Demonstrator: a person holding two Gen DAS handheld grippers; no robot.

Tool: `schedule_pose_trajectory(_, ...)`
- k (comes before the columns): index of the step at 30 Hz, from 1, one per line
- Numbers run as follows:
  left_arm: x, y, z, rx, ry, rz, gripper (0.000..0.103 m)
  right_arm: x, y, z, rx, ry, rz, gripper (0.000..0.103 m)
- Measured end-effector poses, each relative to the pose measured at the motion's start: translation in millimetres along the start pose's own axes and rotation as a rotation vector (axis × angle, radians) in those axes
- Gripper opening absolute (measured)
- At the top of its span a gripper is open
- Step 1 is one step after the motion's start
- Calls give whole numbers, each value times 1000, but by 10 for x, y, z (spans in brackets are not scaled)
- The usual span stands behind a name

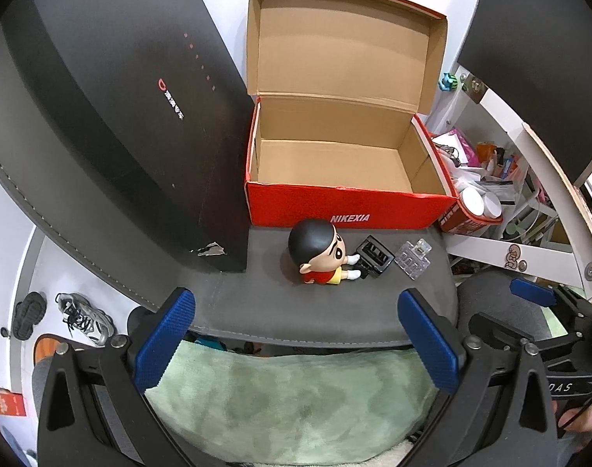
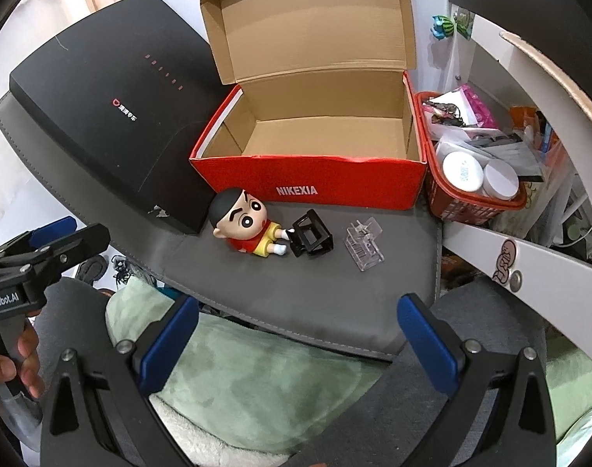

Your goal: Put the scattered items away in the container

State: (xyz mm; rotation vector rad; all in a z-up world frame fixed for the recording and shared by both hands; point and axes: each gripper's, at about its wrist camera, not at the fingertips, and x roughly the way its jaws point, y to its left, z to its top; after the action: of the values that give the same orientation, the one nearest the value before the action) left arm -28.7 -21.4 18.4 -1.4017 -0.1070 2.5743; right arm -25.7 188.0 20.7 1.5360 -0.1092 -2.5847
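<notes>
An open red shoebox point(image 1: 346, 208) point(image 2: 307, 186) with nothing inside stands at the back of a grey mat point(image 1: 296, 307) point(image 2: 335, 292). In front of it lie a cartoon boy figurine point(image 1: 321, 251) point(image 2: 249, 225), a small black clip point(image 1: 374, 260) point(image 2: 311, 239) and a clear plastic clip point(image 1: 414, 258) point(image 2: 364, 247). My left gripper point(image 1: 296, 334) is open and empty, held back over the mat's near edge. My right gripper point(image 2: 296, 338) is open and empty, also near the front edge.
A large black box point(image 1: 120, 124) point(image 2: 109, 116) lies left of the shoebox. A red basket point(image 2: 475, 202) of clutter sits to the right, beside a white shelf frame point(image 2: 529, 249). A green blanket point(image 1: 288, 397) lies below the mat. Shoes point(image 1: 81, 317) are on the floor.
</notes>
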Motion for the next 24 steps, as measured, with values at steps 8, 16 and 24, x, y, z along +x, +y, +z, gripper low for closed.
schedule_pose_trajectory(8, 42, -11, 34, 18, 4, -26, 103, 59, -49, 4, 18, 17, 15, 101)
schedule_pose_trajectory(16, 186, 50, 45, 13, 17, -55, 103, 240, -102, -5, 35, 53, 50, 99)
schedule_pose_trajectory(24, 346, 107, 8, 7, 32, -87, 92, 515, -136, -11, 73, 113, 111, 90)
